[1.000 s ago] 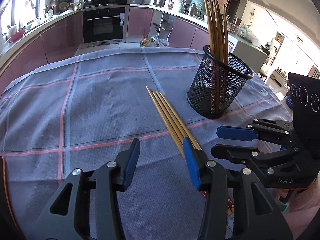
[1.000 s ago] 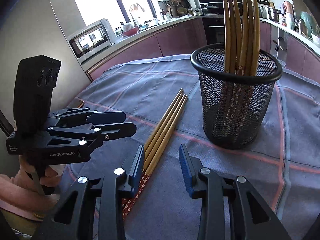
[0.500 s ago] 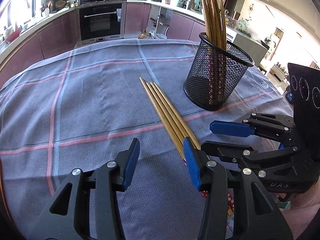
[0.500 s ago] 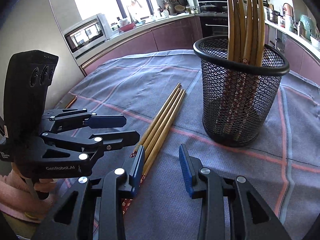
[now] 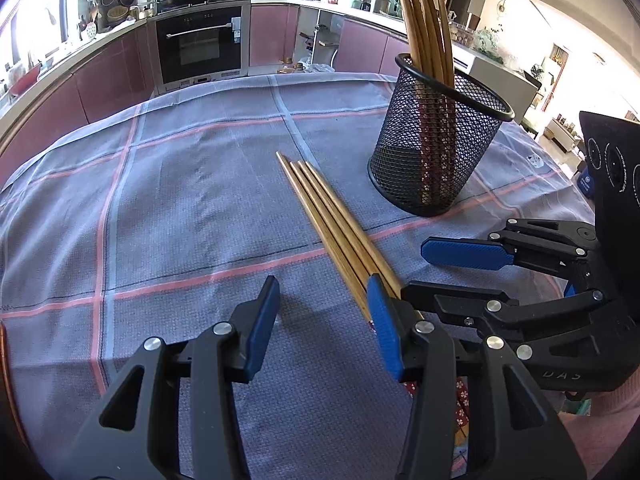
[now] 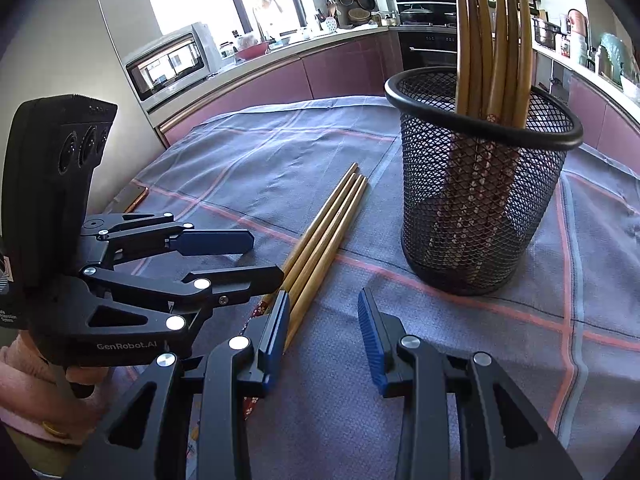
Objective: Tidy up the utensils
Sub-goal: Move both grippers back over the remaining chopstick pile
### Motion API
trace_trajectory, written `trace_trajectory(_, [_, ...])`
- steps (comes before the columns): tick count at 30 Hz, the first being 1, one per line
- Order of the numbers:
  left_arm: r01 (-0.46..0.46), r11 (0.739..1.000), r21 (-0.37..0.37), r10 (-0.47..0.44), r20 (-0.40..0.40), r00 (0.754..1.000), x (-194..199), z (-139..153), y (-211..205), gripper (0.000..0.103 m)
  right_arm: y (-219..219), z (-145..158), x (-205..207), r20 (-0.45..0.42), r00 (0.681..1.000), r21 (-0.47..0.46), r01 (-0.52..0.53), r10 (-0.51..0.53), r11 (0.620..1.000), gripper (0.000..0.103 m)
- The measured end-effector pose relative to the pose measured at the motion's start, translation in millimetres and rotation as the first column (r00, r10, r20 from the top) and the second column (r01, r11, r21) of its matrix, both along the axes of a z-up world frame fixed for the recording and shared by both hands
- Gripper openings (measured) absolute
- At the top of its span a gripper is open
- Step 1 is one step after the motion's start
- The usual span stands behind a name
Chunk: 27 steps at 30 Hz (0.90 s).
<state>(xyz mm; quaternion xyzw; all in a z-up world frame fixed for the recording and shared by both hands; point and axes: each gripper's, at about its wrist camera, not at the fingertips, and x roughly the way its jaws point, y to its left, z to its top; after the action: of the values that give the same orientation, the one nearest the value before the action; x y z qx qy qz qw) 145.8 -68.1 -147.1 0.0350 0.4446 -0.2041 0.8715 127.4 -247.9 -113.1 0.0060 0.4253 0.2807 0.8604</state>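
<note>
A worktop [image 5: 168,208] covered with a grey-blue cloth [image 6: 256,160] crossed by pink lines fills the lower part of both views, in a kitchen with mauve cabinets. Nearest the camera, the left tool [image 5: 322,320] hangs over the cloth with its blue pads apart and nothing between them; its right pad sits just beside the thick ends of a bundle of chopsticks [image 5: 332,228]. The right tool [image 6: 324,334] is likewise parted and empty, its left pad just beside the same bundle from the other side. Each tool shows in the other's view, held side-on and close to the near ends of the sticks; a hand in a pink sleeve [image 6: 24,376] grips the left one. The chopsticks lie flat on the cloth, side by side and touching, thin tips pointing away, patterned red ends toward the tools. Past their tips and to the right stands a black mesh cup [image 5: 436,148], upright on the cloth and apart from the loose bundle, holding more chopsticks [image 6: 492,40] that rise well above its rim. Farther off are a built-in oven [image 5: 198,44] under a counter crowded with pots, and a microwave [image 6: 172,64] near a bright window.
</note>
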Motion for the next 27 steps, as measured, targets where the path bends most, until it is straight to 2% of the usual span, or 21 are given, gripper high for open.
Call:
trace_trajectory(19, [0.0,1.0,0.022,0.0,0.014,1.0,-1.7,0.0,0.3,0.043,5.7,-3.4,3.6,0.004,1.0,-0.043,0.008,-0.007,0.999,0.032])
trace_trajectory(27, [-0.007,1.0,-0.002,0.007,0.005,1.0,1.4,1.5,4.4,0.044,3.0,-4.7,4.9,0.003,1.0,-0.042,0.013,-0.013,0.999,0.031])
